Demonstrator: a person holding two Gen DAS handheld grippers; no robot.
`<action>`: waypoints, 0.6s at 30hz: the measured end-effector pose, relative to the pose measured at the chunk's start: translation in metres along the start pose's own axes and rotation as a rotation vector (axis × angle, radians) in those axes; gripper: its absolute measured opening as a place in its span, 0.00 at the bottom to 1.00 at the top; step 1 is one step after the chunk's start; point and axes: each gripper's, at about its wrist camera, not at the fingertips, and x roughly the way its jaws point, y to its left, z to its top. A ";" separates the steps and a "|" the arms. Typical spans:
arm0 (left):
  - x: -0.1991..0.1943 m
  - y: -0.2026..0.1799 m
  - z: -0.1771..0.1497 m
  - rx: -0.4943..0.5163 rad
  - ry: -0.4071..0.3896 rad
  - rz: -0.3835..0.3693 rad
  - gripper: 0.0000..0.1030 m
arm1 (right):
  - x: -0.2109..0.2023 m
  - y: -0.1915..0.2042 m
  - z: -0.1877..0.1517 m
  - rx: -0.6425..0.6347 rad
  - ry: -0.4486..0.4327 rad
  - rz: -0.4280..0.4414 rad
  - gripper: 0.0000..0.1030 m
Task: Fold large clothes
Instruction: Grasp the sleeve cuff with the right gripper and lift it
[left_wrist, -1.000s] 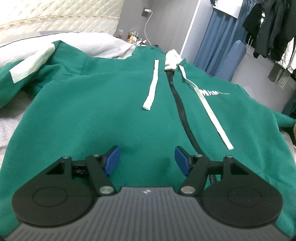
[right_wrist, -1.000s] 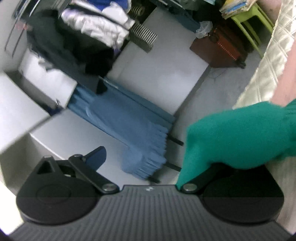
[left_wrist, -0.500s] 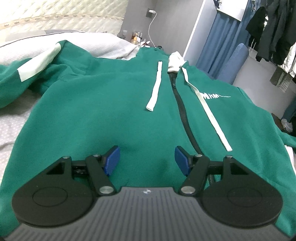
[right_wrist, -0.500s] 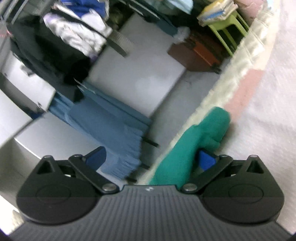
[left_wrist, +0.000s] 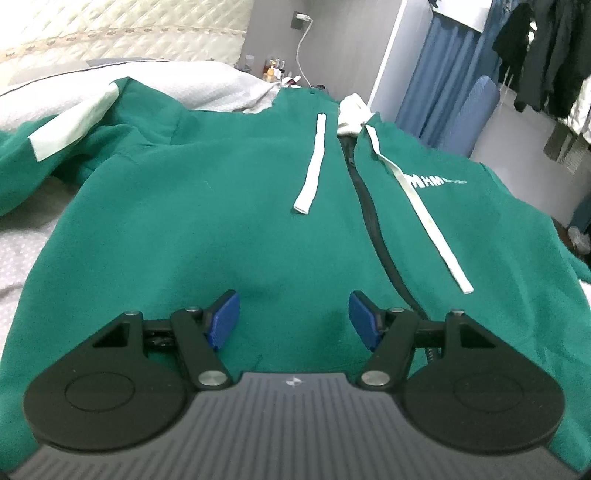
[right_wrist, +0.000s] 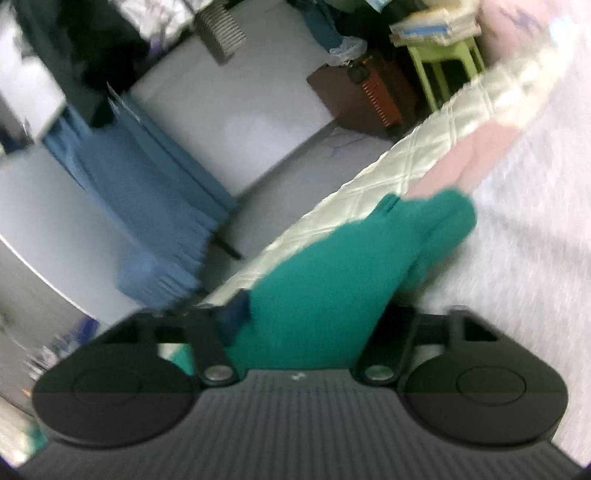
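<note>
A large green zip hoodie (left_wrist: 221, 206) lies front up on the bed, with white drawstrings (left_wrist: 310, 173), a dark zipper (left_wrist: 373, 221) and white chest lettering (left_wrist: 432, 181). Its left sleeve with a pale band (left_wrist: 70, 129) is bunched at far left. My left gripper (left_wrist: 293, 321) is open and empty, hovering low over the hoodie's lower front. In the blurred right wrist view, green hoodie fabric (right_wrist: 321, 295) lies between the fingers of my right gripper (right_wrist: 306, 321). Its left blue pad (right_wrist: 234, 312) touches the fabric; the right pad is hidden.
The bed has a grey-white cover (left_wrist: 207, 85) and a quilted cream headboard (left_wrist: 122, 29). The mattress's quilted edge (right_wrist: 388, 173) runs beside the floor (right_wrist: 258, 110). Blue curtains (right_wrist: 140, 192), hanging dark clothes (left_wrist: 546, 55), a brown case (right_wrist: 362, 96) and a green stool (right_wrist: 443, 62) stand around.
The left gripper has barely moved over the hoodie. The right gripper swung round towards the bed, and the green fabric now fills the gap between its fingers.
</note>
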 end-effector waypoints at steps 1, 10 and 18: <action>0.001 -0.002 -0.001 0.008 0.002 0.003 0.68 | 0.002 -0.001 0.003 0.002 0.003 -0.019 0.20; 0.005 -0.001 0.002 0.001 0.017 0.008 0.68 | -0.031 0.060 0.058 -0.211 -0.159 0.039 0.08; -0.015 0.013 0.013 -0.054 -0.012 0.023 0.68 | -0.133 0.177 0.072 -0.439 -0.302 0.266 0.08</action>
